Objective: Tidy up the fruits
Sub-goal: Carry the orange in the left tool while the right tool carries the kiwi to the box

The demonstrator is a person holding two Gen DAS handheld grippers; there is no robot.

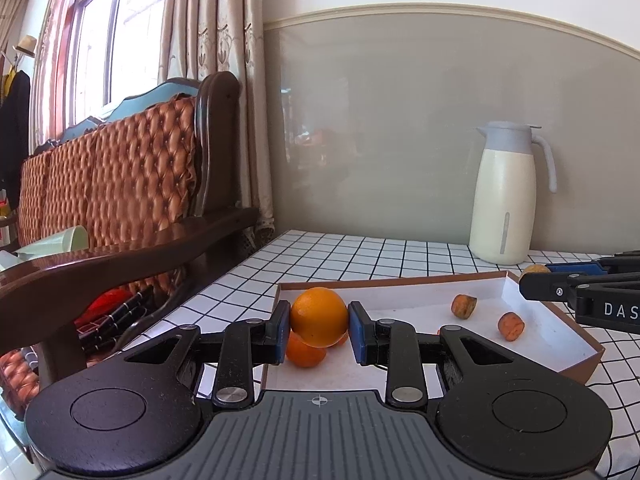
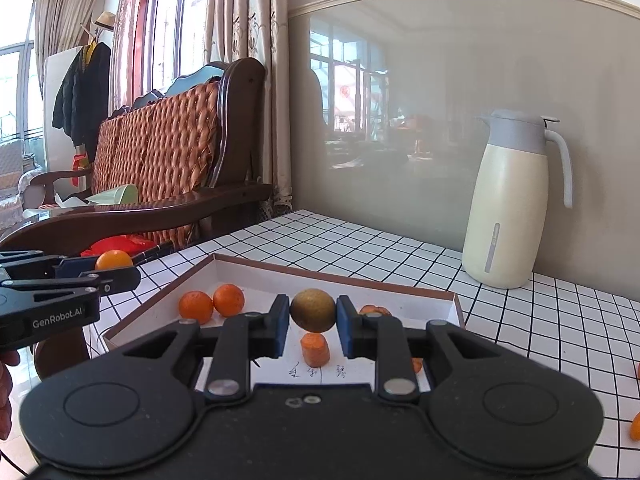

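My left gripper (image 1: 319,326) is shut on an orange (image 1: 319,316) and holds it above the left end of a shallow brown-rimmed white tray (image 1: 576,334). Another orange (image 1: 304,350) lies in the tray under it. Two small orange-brown fruit pieces (image 1: 464,306) (image 1: 511,325) lie at the tray's right. My right gripper (image 2: 313,322) is shut on a brownish-green round fruit (image 2: 313,310) above the tray (image 2: 256,270). Below it stands an orange chunk (image 2: 315,349). Two oranges (image 2: 196,306) (image 2: 228,299) sit in the tray's left part. The left gripper with its orange (image 2: 114,259) shows at the left edge.
A cream thermos jug (image 1: 506,196) stands at the back right on the checked tablecloth (image 1: 360,252), near the wall. A wooden sofa with a woven cushion (image 1: 120,184) adjoins the table's left side. More orange fruit (image 2: 635,426) lies on the cloth at the far right.
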